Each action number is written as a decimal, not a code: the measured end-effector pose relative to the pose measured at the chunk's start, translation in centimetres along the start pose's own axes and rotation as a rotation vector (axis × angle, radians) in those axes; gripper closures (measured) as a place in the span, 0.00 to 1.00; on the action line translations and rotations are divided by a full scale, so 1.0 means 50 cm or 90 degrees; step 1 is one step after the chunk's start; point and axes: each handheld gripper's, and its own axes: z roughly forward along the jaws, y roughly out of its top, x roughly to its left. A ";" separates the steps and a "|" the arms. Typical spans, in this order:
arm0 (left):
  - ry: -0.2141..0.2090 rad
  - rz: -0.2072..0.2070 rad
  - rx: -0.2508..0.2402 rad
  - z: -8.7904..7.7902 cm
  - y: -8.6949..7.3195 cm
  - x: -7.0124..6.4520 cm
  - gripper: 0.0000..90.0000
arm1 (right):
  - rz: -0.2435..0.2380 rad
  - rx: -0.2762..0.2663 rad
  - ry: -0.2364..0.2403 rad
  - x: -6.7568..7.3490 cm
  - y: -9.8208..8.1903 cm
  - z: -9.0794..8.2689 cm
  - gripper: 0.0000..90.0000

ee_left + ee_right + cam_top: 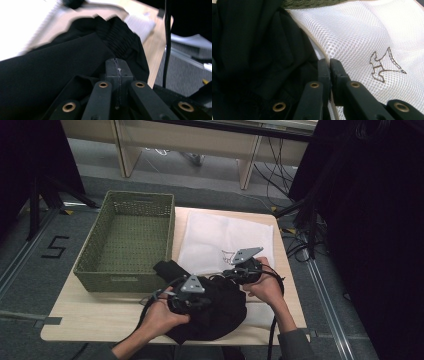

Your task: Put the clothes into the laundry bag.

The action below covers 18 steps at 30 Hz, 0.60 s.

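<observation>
High view: I log a black garment (212, 307) heaped at the tabletop's (100, 317) near edge, around 6 o'clock. A white mesh laundry bag (225, 240) lies flat toward 1 o'clock, its near edge under the garment. A green woven basket (127, 240) stands at 10 o'clock. My left tool (192, 295) sits on the garment; my right tool (240, 270) is at the bag's near edge.

Left gripper view: jaws pressed together, pinching a fold of the black garment (62, 67). The ribbed cuff (117, 37) bunches just beyond, toward 12 o'clock.

Right gripper view: jaws pressed together on the hem of the white mesh laundry bag (367, 37), beside the garment at 9 o'clock.

Handling note, as I judge it: lift the hem to open the bag's mouth, keep the left pinch firm, and feed the cloth in bunched so nothing trails out.
</observation>
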 end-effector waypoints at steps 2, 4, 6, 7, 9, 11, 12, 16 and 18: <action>0.023 0.024 0.018 0.027 -0.001 -0.002 0.99 | 0.000 0.000 -0.002 0.000 0.000 -0.001 0.98; 0.002 0.014 0.024 0.051 -0.003 0.000 0.97 | 0.000 -0.001 -0.002 -0.001 -0.001 -0.001 0.98; -0.010 -0.001 0.032 0.063 -0.005 0.003 0.96 | -0.001 0.000 -0.002 -0.001 -0.001 0.000 0.98; -0.019 0.002 0.031 0.057 -0.003 0.002 0.94 | 0.000 0.001 -0.001 0.000 -0.001 -0.001 0.98; -0.026 0.000 0.022 0.044 0.001 -0.003 0.78 | 0.001 -0.001 -0.001 -0.001 -0.002 -0.001 0.98; -0.018 -0.001 0.002 0.016 0.008 -0.004 0.71 | 0.003 -0.001 0.001 -0.001 -0.002 -0.001 0.98; -0.010 -0.003 -0.011 -0.003 0.013 0.002 0.71 | 0.003 0.000 0.000 -0.001 -0.002 -0.001 0.98; 0.026 -0.042 -0.045 -0.059 0.019 0.037 0.53 | -0.005 -0.001 0.000 -0.001 -0.001 0.000 0.98; 0.065 -0.057 -0.064 -0.093 0.017 0.066 0.49 | -0.004 0.000 0.000 -0.001 -0.001 0.000 0.98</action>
